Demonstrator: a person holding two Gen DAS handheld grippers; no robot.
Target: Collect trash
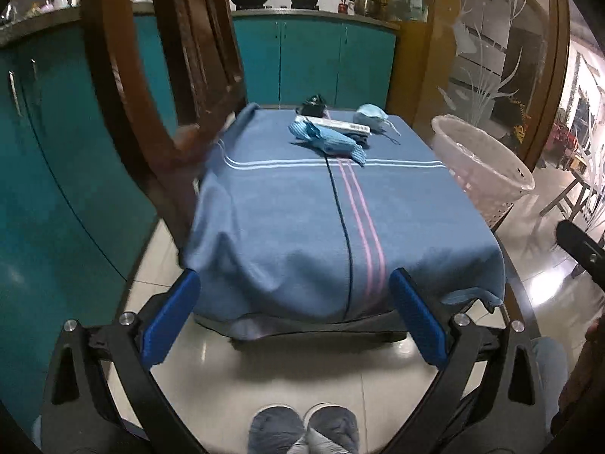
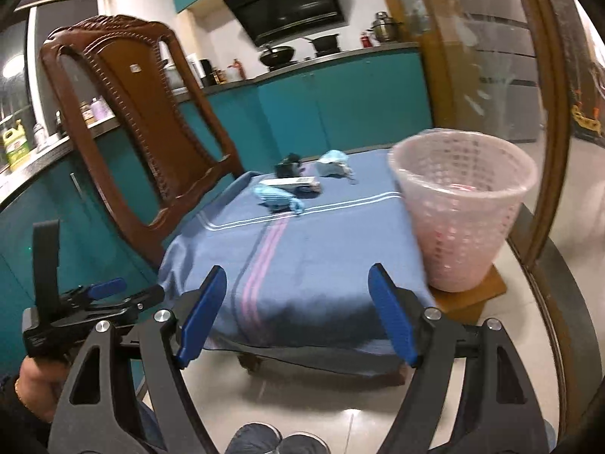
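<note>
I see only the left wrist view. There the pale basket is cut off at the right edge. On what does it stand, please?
Observer: The basket stands upright on a wooden board beside the blue cloth, not on it.
Operator: Is the right gripper holding something?
Observer: No. The right gripper has its jaws open and empty, pointing toward the cloth.
Operator: Is something already inside the basket?
Observer: Something pink-red shows through its wall, low down. What it is, I cannot tell.
</note>
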